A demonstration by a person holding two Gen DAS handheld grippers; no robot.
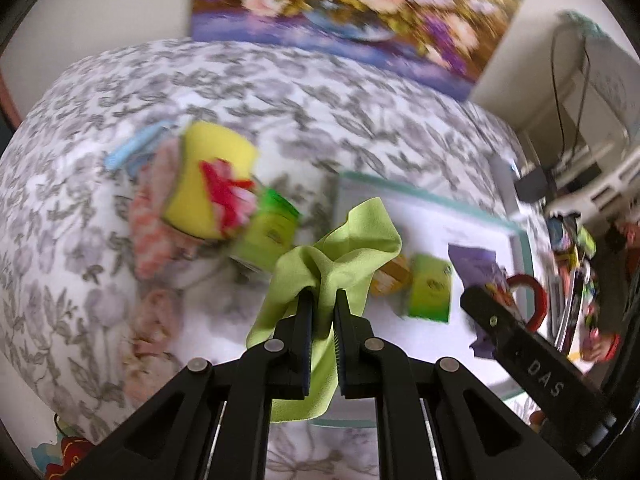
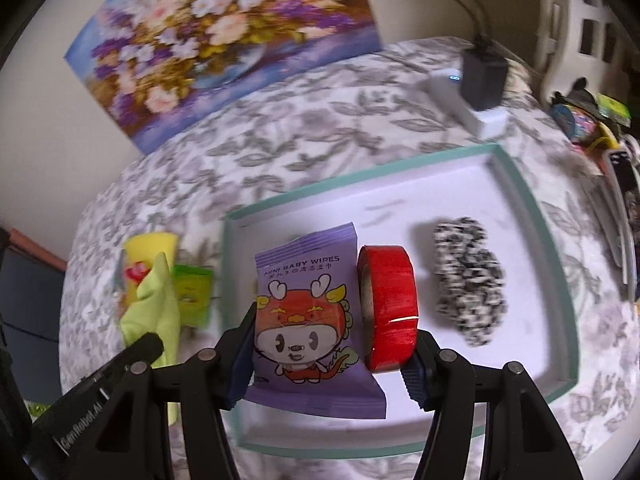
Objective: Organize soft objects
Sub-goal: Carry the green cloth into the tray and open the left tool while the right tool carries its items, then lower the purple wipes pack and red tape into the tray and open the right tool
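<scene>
My left gripper (image 1: pixel 325 300) is shut on a lime green cloth (image 1: pixel 340 252) and holds it above the floral bedspread, left of the white tray (image 1: pixel 432 208). The cloth also shows in the right wrist view (image 2: pixel 156 304). My right gripper (image 2: pixel 332 344) holds a purple baby wipes pack (image 2: pixel 308 320) and a red tape roll (image 2: pixel 390 308) side by side between its fingers, over the tray (image 2: pixel 520 184). A black-and-white speckled scrunchie (image 2: pixel 470 280) lies in the tray. A yellow sponge (image 1: pixel 212 184) with a red-pink bow (image 1: pixel 230 196) lies left.
Green packets (image 1: pixel 268 236) (image 1: pixel 430 292) lie beside the sponge and in the tray. A pink checked cloth (image 1: pixel 152 220) sits under the sponge. A flower painting (image 2: pixel 224 40) leans on the wall. A white power strip with a black adapter (image 2: pixel 480 88) lies behind the tray. Clutter crowds the right edge.
</scene>
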